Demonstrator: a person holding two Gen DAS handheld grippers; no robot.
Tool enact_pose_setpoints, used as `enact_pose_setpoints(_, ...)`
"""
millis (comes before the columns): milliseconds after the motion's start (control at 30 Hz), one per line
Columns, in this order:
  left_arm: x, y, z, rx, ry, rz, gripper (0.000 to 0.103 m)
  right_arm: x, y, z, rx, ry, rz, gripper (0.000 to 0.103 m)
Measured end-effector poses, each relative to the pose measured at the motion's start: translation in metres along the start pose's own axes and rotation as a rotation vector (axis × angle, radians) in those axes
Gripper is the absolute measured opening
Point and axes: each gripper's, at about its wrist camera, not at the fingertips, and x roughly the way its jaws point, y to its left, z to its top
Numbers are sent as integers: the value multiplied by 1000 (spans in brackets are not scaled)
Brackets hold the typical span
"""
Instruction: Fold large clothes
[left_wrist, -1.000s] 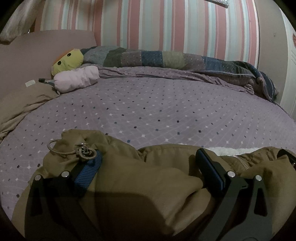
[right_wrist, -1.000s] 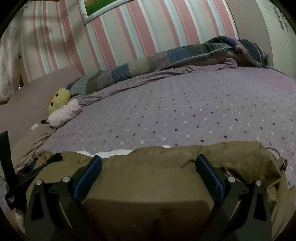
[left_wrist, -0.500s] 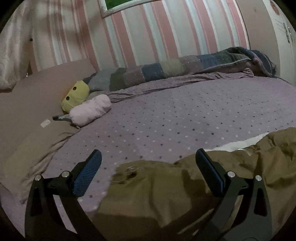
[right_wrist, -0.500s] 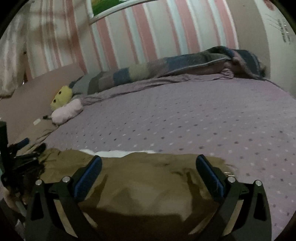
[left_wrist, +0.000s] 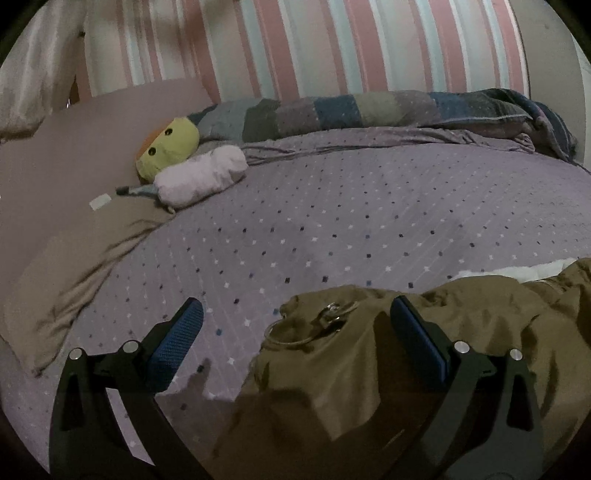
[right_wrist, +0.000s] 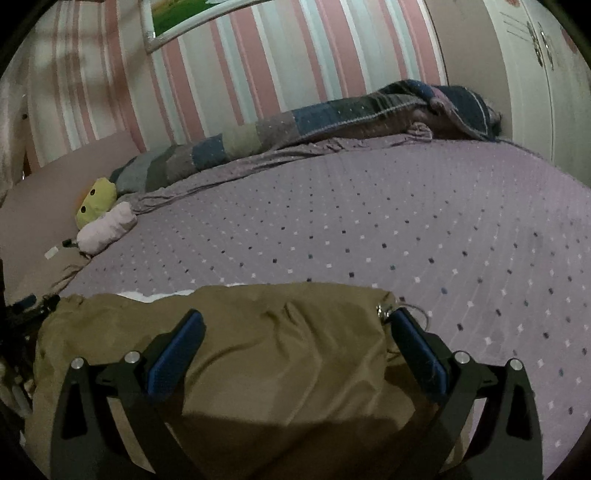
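An olive-brown jacket (left_wrist: 424, 354) with white lining (left_wrist: 517, 271) lies bunched at the near edge of the purple dotted bed (left_wrist: 351, 221). A metal ring and clasp (left_wrist: 314, 325) rest on its left end. My left gripper (left_wrist: 295, 343) is open above that left end, holding nothing. In the right wrist view the jacket (right_wrist: 266, 354) fills the foreground. My right gripper (right_wrist: 295, 347) is open over its right end, holding nothing; a metal clasp (right_wrist: 384, 312) sits by the right finger. The left gripper (right_wrist: 26, 310) shows at the far left.
A yellow plush toy (left_wrist: 168, 146) and a pale pink roll (left_wrist: 199, 173) lie at the head of the bed. A patchwork blanket (left_wrist: 369, 110) runs along the striped wall. A tan pillow (left_wrist: 74, 258) lies at the left.
Both grippers have let go of the jacket and pulled back from it. The left gripper has shifted left, so the jacket's ringed end now sits between its fingers.
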Motion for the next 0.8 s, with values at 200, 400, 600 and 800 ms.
enact_pose_setpoints(200, 10, 2, -11, -31, 0, -5, 100, 11, 3, -10, -13, 16, -17, 101)
enact_pose_setpoints(400, 17, 3, -19, -63, -1, -13, 100, 14, 3, -14, -15, 18, -19, 101)
enact_pose_setpoints(600, 23, 2, -23, -78, -5, -23, 100, 17, 3, -17, -13, 23, -15, 101)
enact_pose_setpoints(800, 27, 2, -26, -90, -11, -29, 100, 18, 2, -18, -10, 22, -12, 101)
